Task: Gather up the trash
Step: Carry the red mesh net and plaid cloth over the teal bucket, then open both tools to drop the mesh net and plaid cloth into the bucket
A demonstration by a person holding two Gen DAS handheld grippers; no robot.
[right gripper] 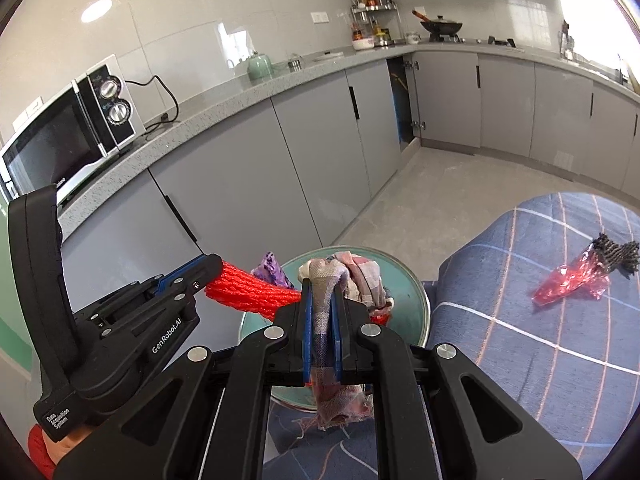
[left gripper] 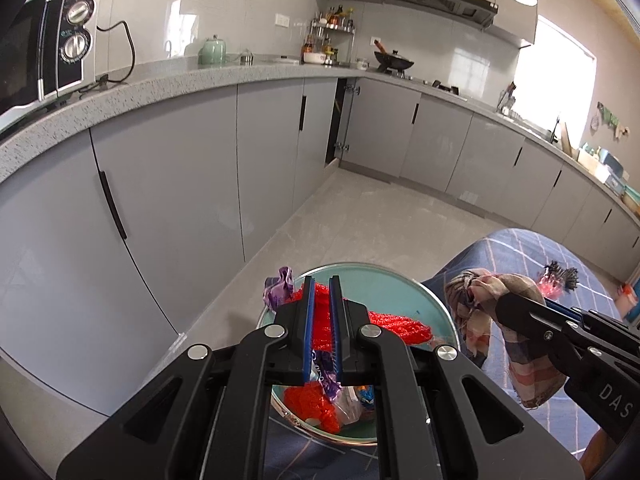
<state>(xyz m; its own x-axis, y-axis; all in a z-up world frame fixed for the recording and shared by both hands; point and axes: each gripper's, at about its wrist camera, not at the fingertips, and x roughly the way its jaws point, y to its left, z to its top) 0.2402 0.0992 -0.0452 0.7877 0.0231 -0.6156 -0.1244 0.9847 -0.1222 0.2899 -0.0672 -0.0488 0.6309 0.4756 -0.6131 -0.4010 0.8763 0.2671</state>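
Both busy: left claw (left gripper: 321,304) pinches red mesh netting (left gripper: 396,326) above the bin (left gripper: 404,280); right claw (right gripper: 322,300) clamps a plaid rag (right gripper: 360,272).

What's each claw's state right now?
Left claw: closed on red mesh netting.
Right claw: closed on plaid cloth rag.
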